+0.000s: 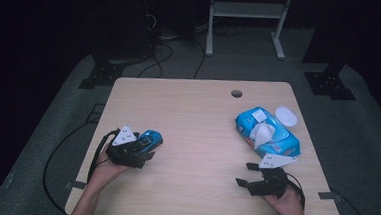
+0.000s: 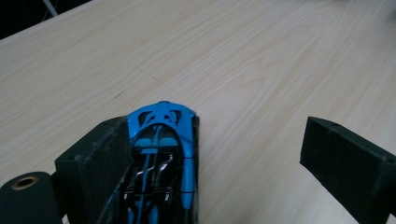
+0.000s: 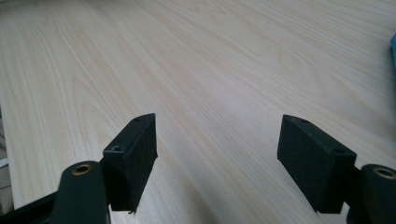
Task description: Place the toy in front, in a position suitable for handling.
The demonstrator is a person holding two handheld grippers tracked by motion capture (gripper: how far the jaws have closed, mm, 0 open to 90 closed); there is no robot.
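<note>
— Left gripper (image 2: 205,154) is spread wide around the blue toy car (image 2: 161,158); one jaw touches its side, the other stands well apart. Nothing is clamped.

— So the car sits on the bench (image 2: 261,60)?

— Yes, near its left edge. If only the touching jaw pushes as they close, the car may roll or skid sideways instead of being caught.

— And the right gripper (image 3: 217,154)?

— Wide open, empty, near the wipes pack (image 1: 267,132).
</note>
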